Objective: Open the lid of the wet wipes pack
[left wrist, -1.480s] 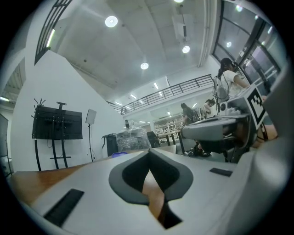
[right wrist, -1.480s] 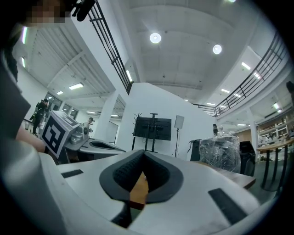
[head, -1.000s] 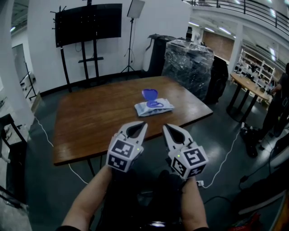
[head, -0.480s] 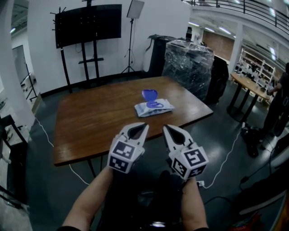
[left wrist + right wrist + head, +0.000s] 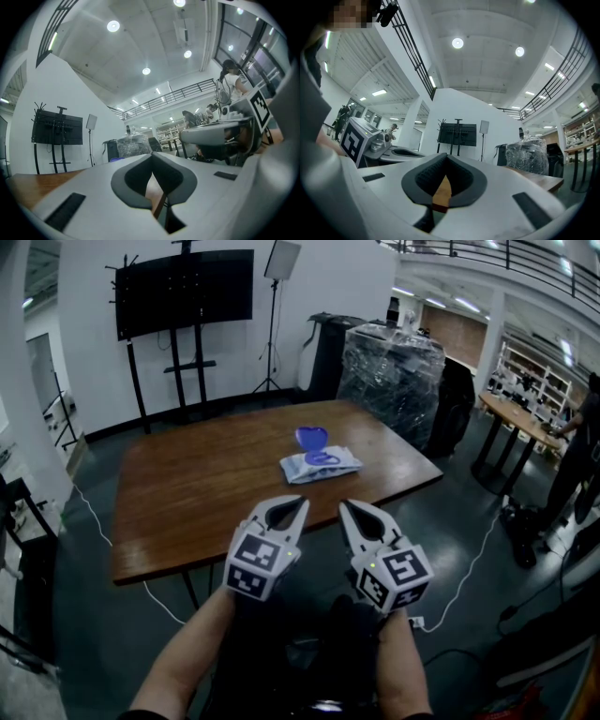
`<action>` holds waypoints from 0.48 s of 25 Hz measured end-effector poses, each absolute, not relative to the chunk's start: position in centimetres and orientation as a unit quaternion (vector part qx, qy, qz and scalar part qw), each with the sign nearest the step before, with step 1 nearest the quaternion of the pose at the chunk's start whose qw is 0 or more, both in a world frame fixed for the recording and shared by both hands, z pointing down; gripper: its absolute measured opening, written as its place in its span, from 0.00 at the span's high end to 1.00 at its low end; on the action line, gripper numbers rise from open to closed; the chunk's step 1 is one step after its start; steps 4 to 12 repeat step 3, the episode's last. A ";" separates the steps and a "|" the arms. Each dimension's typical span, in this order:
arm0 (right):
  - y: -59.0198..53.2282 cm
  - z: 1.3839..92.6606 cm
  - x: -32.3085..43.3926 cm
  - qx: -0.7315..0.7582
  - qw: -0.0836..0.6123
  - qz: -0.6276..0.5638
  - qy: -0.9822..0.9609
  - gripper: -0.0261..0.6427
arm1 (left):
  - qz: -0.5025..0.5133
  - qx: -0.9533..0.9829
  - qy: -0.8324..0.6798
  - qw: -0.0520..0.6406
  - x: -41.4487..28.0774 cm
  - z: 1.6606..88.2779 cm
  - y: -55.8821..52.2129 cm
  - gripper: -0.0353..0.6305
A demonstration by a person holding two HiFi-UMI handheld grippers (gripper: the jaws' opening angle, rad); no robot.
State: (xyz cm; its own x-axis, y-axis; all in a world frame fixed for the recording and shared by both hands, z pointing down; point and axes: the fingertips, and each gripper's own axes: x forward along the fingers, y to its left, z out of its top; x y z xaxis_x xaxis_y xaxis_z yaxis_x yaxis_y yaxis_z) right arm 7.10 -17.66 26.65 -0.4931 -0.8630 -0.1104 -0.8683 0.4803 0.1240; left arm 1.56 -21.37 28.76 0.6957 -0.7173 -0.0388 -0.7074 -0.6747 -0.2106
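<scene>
The wet wipes pack [image 5: 320, 464] lies on the brown table [image 5: 206, 488], toward its far right part. Its purple lid [image 5: 310, 438] stands raised above the pack. My left gripper [image 5: 302, 502] and right gripper [image 5: 343, 505] are held side by side in front of the table's near edge, well short of the pack. Both are shut with nothing between the jaws. In the left gripper view the left gripper [image 5: 151, 155] shows its tips meeting, and in the right gripper view the right gripper [image 5: 446, 157] looks the same. The pack is hidden in both gripper views.
A black screen on a stand [image 5: 184, 292] and a light stand [image 5: 278, 259] are behind the table. A plastic-wrapped stack [image 5: 389, 371] stands at the back right. Cables [image 5: 469, 568] run over the floor. A second table [image 5: 517, 418] and a person [image 5: 579, 451] are at the far right.
</scene>
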 end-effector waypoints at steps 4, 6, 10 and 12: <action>-17.6 26.3 7.1 -0.503 0.017 0.081 0.860 0.95 | -0.024 -0.915 0.389 0.106 1.5 28.5 -21.3 0.94; -17.6 26.3 7.1 -0.503 0.017 0.081 0.860 0.95 | -0.024 -0.915 0.389 0.106 1.5 28.5 -21.3 0.94; -17.6 26.3 7.1 -0.503 0.017 0.081 0.860 0.95 | -0.024 -0.915 0.389 0.106 1.5 28.5 -21.3 0.94; -17.6 26.3 7.1 -0.503 0.017 0.081 0.860 0.95 | -0.024 -0.915 0.389 0.106 1.5 28.5 -21.3 0.94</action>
